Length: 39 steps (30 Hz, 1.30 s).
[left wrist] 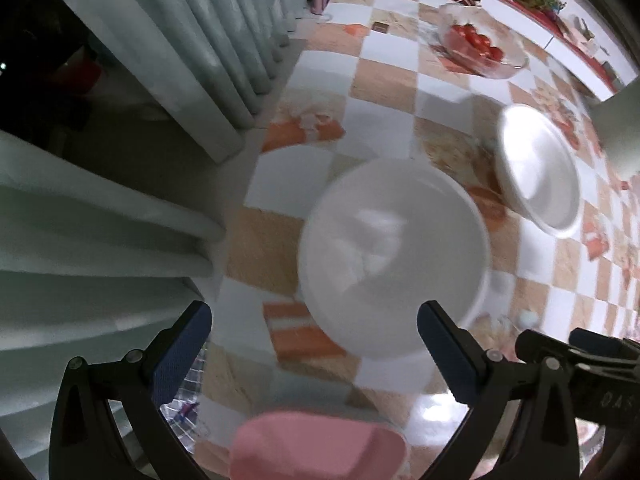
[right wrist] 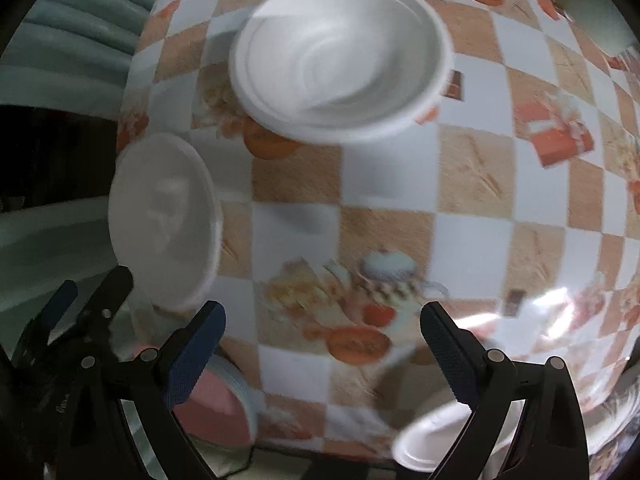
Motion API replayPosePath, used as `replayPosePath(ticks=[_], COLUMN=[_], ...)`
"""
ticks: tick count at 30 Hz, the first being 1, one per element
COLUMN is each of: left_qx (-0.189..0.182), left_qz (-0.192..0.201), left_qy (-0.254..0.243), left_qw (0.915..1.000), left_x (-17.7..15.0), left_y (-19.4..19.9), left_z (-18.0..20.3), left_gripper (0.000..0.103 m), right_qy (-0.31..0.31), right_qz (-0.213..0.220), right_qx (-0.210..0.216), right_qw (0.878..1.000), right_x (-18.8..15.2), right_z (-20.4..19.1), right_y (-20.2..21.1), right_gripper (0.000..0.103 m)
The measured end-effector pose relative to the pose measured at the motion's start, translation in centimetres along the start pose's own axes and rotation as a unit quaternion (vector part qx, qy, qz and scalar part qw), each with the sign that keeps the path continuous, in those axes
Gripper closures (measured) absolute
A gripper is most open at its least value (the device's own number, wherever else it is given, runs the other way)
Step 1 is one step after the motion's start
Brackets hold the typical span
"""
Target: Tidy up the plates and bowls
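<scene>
Dim, motion-blurred fisheye views, edges bowed and vignetted, white glare on the glossy tablecloth.

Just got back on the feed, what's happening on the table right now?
Both grippers hang open over the checkered table, holding nothing. The left gripper faces a white bowl near the table edge; the right gripper looks toward a second white bowl farther along. The bowls sit apart, not yet stacked. A pink dish lies at the near edge, and a glass bowl of tomatoes sits farther back.
</scene>
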<state>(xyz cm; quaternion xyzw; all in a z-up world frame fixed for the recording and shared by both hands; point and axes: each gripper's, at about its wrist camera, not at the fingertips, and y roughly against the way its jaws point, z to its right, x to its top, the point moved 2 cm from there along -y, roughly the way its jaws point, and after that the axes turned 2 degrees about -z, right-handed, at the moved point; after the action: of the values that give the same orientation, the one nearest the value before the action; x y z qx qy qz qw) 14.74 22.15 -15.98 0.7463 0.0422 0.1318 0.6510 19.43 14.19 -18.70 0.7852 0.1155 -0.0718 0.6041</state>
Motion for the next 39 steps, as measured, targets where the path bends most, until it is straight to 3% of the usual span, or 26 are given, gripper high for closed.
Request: replayPosePath(ticks=[16, 23, 39], left_qx=[0.051, 0.055, 0.027], left_qz=[-0.042, -0.053, -0.07], left_qy=[0.006, 0.004, -0.059], left_qw=[0.9978, 0.9971, 0.9954], left_x=[2.4, 2.0, -1.9], left_y=[-6.3, -7.2, -6.1], left_z=[-1.3, -0.6, 7.7], left_gripper=[0.0, 0.0, 0.0], right_qy=[0.02, 0.035, 0.016], right_qz=[-0.004, -0.005, -0.059], right_qx=[-0.048, -0.046, -0.071], right_qw=[0.999, 0.998, 0.996], right_x=[3.5, 4.0, 1.8], right_z=[-3.3, -3.5, 5.8], right_y=[-5.7, -6.4, -6.5], right_gripper=[0.004, 0.004, 0.004])
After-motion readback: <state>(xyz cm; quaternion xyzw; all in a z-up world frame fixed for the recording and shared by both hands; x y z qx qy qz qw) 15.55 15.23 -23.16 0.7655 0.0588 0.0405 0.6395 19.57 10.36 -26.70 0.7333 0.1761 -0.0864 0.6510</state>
